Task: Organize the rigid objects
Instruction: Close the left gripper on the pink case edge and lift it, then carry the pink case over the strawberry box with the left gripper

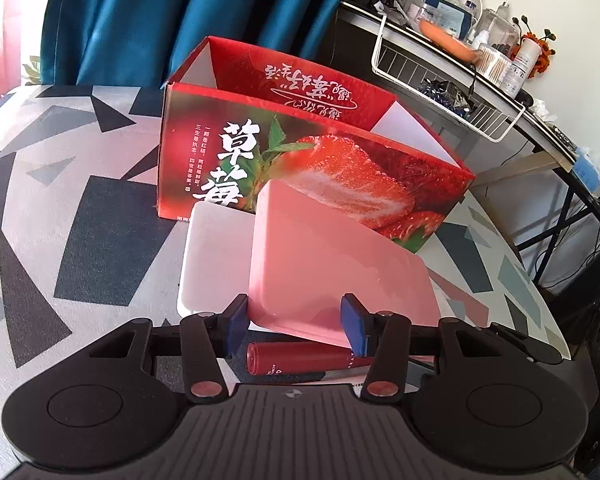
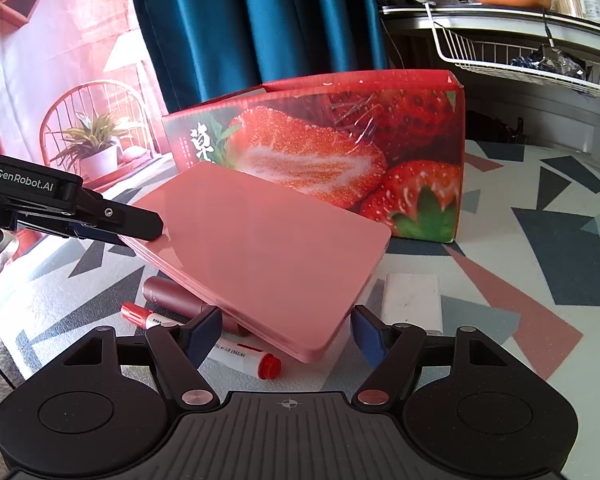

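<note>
Plainly, the left claw [image 1: 296, 318] is clamped on the near edge of a pink flat case [image 1: 332, 256], its blue pads pressing the case's two sides, and holds it tilted up off the counter [image 1: 80, 200]. In the right wrist view the same claw [image 2: 140, 228] reaches in from the left and grips the case [image 2: 268, 256] at its left corner. The right claw [image 2: 286, 330] stands apart around the case's nearest corner, one blue pad on either side; whether the pads touch the case cannot be told.

Under the raised case lie a dark red tube [image 2: 172, 294] and a red-capped marker [image 2: 220, 346], both flat on the counter. A white rectangular block [image 2: 412, 298] lies just to the right of the case in the right wrist view. Behind them stands an open-topped strawberry box [image 1: 300, 148], red with a big cut strawberry printed on its front wall, upright on the patterned counter. Beyond it hangs a teal curtain [image 1: 180, 12], and to the right a cluttered shelf carries a white wire basket [image 1: 448, 88].
</note>
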`<move>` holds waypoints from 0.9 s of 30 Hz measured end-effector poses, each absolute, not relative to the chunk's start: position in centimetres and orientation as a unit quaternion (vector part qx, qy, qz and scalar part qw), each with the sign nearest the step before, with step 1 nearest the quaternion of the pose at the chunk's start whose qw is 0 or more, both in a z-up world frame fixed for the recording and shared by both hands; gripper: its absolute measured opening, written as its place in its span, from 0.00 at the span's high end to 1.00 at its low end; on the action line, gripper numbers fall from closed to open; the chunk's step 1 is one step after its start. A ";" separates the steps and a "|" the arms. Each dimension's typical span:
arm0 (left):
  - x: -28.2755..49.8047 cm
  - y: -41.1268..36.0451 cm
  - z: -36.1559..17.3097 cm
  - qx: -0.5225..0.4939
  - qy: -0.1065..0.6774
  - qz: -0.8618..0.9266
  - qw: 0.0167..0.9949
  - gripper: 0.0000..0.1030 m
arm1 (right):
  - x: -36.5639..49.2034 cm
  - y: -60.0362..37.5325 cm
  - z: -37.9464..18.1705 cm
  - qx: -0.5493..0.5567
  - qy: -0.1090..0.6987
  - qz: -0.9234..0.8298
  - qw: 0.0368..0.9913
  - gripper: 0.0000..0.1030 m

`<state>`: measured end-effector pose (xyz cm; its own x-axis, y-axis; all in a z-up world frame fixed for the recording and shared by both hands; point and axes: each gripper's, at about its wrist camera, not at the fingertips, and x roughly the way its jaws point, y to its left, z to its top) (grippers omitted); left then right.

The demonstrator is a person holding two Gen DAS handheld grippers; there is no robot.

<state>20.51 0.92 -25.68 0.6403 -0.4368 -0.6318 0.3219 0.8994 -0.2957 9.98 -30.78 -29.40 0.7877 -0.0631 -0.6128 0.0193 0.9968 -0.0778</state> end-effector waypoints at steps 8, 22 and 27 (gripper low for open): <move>20.0 1.3 -24.5 -0.084 0.345 -0.217 0.909 0.49 | 9.7 -30.0 -27.8 -0.051 0.311 -0.022 0.949 0.36; 20.2 1.3 -21.0 -0.086 0.291 -0.226 0.926 0.49 | 11.3 -28.6 -23.8 -0.095 0.287 -0.020 0.953 0.36; 21.4 1.5 -19.7 -0.098 0.277 -0.229 0.928 0.49 | 13.2 -28.8 -21.8 -0.100 0.286 -0.015 0.953 0.36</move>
<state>21.42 1.46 -19.72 0.7413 -0.4799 -0.4693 0.3708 0.8756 -0.3097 13.19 -28.76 -21.79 0.8362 -0.0861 -0.5416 -0.0285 0.9794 -0.1997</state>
